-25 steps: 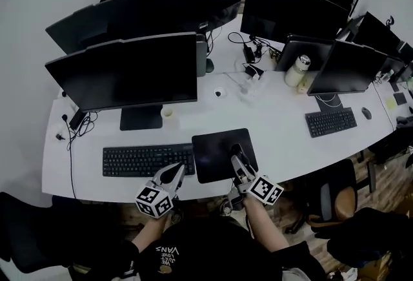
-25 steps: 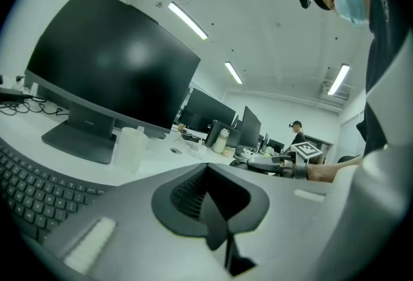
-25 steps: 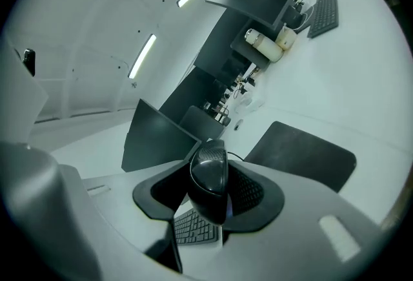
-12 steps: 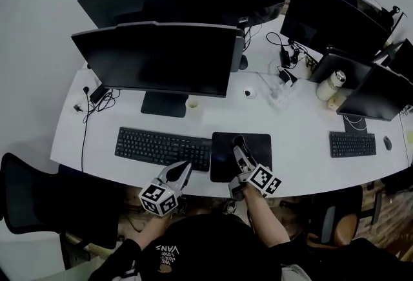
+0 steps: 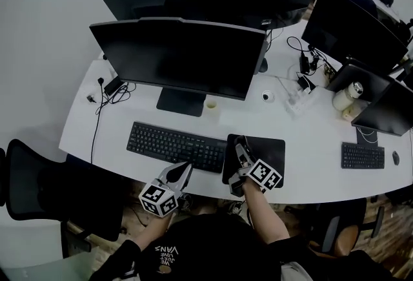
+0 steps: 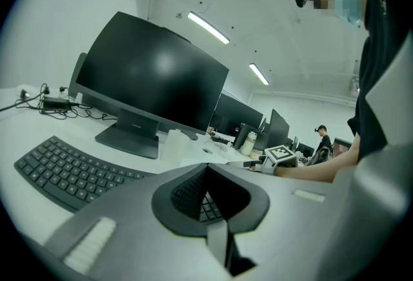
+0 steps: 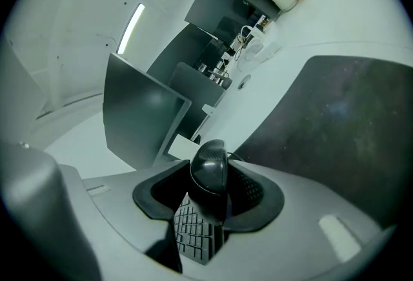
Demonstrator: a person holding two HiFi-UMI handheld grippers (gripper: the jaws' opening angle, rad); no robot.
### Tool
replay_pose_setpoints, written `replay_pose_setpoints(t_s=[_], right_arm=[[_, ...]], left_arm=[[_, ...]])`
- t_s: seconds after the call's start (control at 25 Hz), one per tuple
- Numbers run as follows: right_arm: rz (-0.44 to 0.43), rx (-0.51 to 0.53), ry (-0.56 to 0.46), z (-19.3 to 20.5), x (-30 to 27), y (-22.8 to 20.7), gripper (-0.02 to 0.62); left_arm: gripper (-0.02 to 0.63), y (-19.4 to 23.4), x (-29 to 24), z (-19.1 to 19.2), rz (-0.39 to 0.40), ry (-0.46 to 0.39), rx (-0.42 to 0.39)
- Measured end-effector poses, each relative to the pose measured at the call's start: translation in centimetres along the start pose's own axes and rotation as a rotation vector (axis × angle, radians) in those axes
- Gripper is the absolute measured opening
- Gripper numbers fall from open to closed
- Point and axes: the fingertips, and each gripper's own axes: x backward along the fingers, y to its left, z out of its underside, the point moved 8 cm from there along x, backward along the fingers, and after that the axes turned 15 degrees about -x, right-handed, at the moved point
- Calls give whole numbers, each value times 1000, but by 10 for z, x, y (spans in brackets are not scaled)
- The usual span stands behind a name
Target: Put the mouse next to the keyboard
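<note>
A long white desk carries a black keyboard near its front edge, with a dark mouse pad just beside it on the right. Behind them stand a monitor's foot and a small cup, with cables at the left end. Farther right sit what looks like a bottle and a second keyboard.

Black top of the person, head view — chest print seen upside down, reads "VANS". Smaller lines sit beside it, possibly a slogan, too small to make out. Keyboard key legends — pale specks only, not readable from any view.
</note>
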Motion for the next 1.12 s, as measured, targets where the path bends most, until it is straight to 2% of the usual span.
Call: replay_pose_setpoints(t_s=[0.4,0.6,0.76,0.96,1.12], right_arm=[[71,2,29,13,-13,-8,181],[183,23,59,18,-12,-10,181],[223,46,77,20,-11,-10,201],[270,139,110,22,-11,-8,264],[341,313,191,27,-11,-1,283]], left_arm=[[1,9,4,1,-9,-2,15],[0,11,6,1,-2,-9,19],[2,12,8,1,2,-14,22],[2,14,13,4,2,-13,30],[2,15,17,5,2,-16,37]])
